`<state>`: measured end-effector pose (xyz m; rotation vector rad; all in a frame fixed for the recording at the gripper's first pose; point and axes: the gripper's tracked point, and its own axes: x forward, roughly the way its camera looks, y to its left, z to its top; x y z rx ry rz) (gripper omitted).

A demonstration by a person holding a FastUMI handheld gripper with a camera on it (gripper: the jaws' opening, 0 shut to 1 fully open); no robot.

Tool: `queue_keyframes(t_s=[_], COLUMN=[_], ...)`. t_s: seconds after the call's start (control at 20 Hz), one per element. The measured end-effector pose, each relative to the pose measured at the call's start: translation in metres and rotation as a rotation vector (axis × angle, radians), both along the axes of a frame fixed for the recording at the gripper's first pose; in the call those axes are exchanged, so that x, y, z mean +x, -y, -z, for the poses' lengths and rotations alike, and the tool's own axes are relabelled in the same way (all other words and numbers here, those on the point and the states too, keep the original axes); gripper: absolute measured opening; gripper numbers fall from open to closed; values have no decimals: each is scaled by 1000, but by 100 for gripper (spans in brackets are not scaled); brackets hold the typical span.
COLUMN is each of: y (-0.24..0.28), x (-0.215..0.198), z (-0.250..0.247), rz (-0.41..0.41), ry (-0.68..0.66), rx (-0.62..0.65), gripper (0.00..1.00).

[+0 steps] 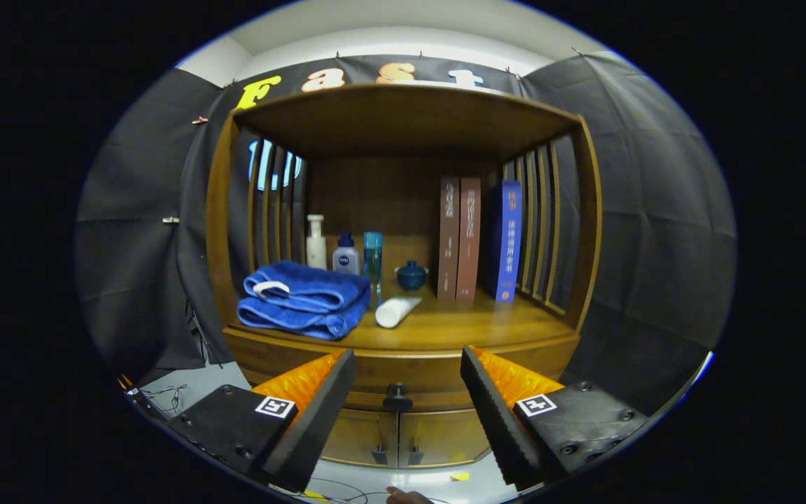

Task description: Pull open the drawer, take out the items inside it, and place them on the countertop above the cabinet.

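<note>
A folded blue towel (303, 299) lies at centre left; behind it stand bottles (316, 241); a small blue jar (411, 276) sits mid-frame; three books (469, 238) stand upright at right.

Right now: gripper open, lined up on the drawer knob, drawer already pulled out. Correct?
Not quite. The gripper view shows the drawer closed, its front flush with the cabinet. The rest holds: the gripper is open, and the drawer knob sits between its fingers, just ahead.

On the counter (445, 329), a folded towel (303, 299) lies left with three bottles (344, 252) behind it. A tube (396, 311) lies beside the towel. A small pot (411, 275) sits in the middle, books (476, 239) right. The drawer knob (397, 397) sits below, between the spread fingers (319, 406).
</note>
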<state>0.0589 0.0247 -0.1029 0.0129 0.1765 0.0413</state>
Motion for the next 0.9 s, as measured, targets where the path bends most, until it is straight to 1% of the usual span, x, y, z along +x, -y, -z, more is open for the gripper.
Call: queue_keyframes(t_s=[0.15,0.3,0.55,0.75,0.9], y=[2,-3,-11,-13,-7], x=[-21,-35,-45,-48,-48], z=[-42,-66,-75,-73,-80], rz=[18,23,8,-13,5], ry=[47,87,80,66,82], rx=[-28,-2,45,51,45], gripper=[99,99,99,99,99])
